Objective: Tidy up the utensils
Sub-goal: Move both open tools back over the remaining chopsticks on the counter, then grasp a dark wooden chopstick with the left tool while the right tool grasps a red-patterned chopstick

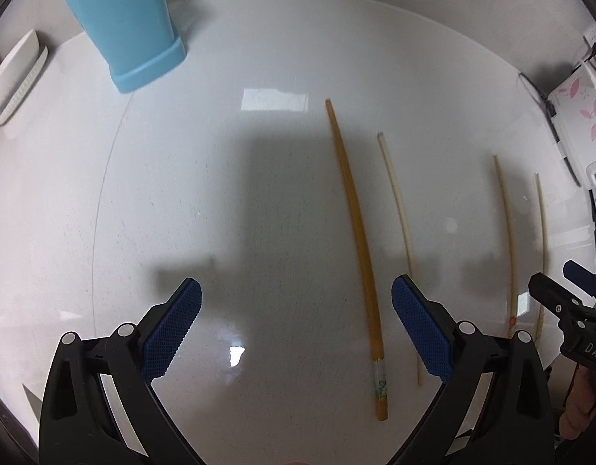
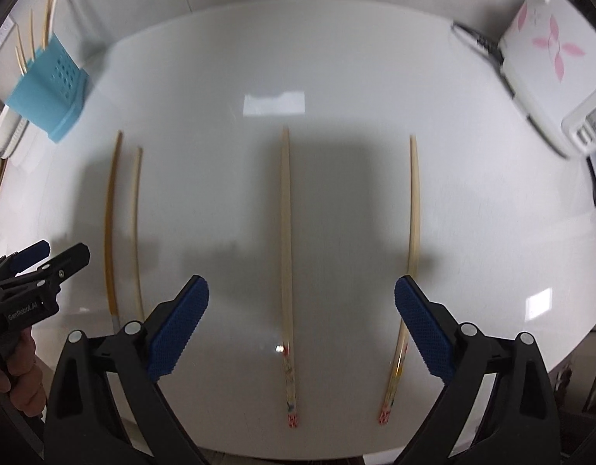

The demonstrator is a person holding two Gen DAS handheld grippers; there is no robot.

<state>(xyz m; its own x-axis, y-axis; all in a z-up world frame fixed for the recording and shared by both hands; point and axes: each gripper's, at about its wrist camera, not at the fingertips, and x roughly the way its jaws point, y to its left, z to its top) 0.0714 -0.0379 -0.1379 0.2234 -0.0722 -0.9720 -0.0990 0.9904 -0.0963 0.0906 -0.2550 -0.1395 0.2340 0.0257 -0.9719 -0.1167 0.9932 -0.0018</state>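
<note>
While the white table (image 2: 336,58) carries four loose chopsticks running near edge to far edge, the blue holder (image 2: 52,104) waits at its far left corner. Both grippers hang empty, jaws wide apart. For the right gripper (image 2: 301,323), straddling the middle chopstick (image 2: 285,232), I'd lower square across its length. The left gripper (image 1: 296,327) flanks the amber chopstick (image 1: 356,240).

"GenRobot.AI" on left claw (image 2: 30,267), "DAS" on right claw (image 1: 569,290)
</note>
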